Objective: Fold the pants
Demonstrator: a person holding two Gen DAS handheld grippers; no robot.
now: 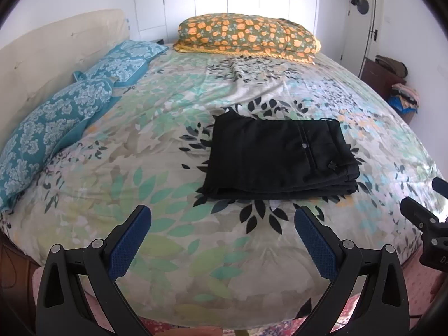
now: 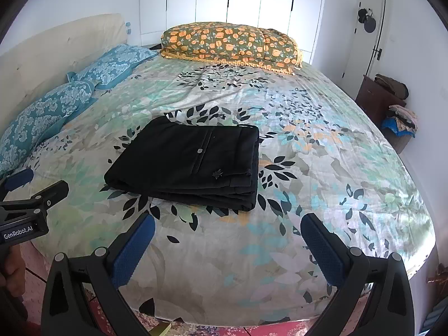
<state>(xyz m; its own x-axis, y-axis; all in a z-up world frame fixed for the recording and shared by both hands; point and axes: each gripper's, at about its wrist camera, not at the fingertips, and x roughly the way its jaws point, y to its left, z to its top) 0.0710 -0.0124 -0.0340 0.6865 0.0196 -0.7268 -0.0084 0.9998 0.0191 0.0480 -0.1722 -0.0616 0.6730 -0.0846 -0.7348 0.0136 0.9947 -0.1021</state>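
Honestly, black pants [image 1: 281, 158] sit folded mid-bed [image 1: 145, 128], my left claw [image 1: 222, 231] and right claw [image 2: 227, 236] both spread wide, empty, hanging off the near edge; any stray dip could snag the stacked layers and undo the fold.

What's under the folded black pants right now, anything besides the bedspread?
The black pants lie folded in stacked layers on the leaf-print bedspread, whose pattern shows all around them. Nothing else pokes out at the edges. What lies directly beneath or between the layers is covered.
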